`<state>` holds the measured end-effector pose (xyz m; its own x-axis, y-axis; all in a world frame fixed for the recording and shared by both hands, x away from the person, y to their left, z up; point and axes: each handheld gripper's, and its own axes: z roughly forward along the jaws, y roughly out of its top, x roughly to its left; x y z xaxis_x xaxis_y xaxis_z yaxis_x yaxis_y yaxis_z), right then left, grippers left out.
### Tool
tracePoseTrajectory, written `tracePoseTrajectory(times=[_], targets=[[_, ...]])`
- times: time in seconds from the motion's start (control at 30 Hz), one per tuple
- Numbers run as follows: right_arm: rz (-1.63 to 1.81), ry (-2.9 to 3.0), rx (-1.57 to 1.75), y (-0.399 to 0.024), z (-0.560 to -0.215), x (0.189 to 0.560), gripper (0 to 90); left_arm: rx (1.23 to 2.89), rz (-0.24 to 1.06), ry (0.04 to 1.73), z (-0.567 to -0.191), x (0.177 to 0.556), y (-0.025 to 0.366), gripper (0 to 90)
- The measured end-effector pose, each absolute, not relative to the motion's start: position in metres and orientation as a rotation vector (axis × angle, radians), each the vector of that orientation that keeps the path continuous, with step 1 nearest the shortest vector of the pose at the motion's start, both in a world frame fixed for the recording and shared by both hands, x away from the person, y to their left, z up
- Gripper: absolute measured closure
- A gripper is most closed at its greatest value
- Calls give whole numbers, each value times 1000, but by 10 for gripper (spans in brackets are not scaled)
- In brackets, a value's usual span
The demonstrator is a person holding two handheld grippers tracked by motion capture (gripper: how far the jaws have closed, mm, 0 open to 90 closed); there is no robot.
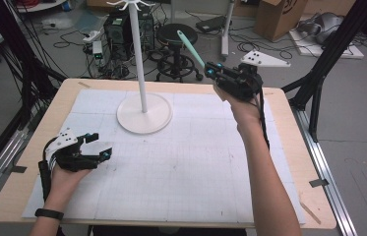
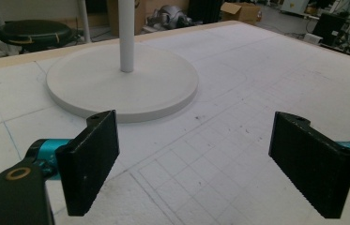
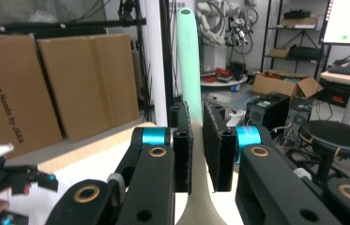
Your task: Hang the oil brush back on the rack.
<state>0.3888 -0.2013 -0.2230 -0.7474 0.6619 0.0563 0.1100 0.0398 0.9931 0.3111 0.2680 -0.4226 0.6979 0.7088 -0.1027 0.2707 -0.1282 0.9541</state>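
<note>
Up above the table, the right gripper [image 1: 209,70] pinches a mint-handled utensil [image 1: 191,48] beside the white stand [image 1: 143,105]; the left gripper [image 1: 103,147] rests spread, empty.

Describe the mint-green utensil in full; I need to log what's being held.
The utensil is long and slim, with a smooth, plastic-looking mint-green handle rounded at its tip and a cream part widening below the grip. The right tool is shut on it near that colour change. In the high view it slants up and away above the table's far edge, toward the white stand, touching nothing else.
</note>
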Motion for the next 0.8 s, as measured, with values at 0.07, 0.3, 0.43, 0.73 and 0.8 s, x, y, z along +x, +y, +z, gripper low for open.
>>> tracePoseTrajectory(times=[0.07,0.3,0.43,0.73,0.8], targets=[[1759,1902,772,-196,-219,391,825,1708,454,796,-423,311,268,169],[1786,1905,719,-175,-204,396,825,1709,452,796,-423,312,269,169],[1804,1894,691,-164,-198,396,825,1709,450,796,-423,312,268,169],[1820,1897,656,-144,-190,396,826,1708,450,796,-423,311,269,169],[1823,1895,650,-141,-189,397,826,1710,450,797,-424,311,269,169]])
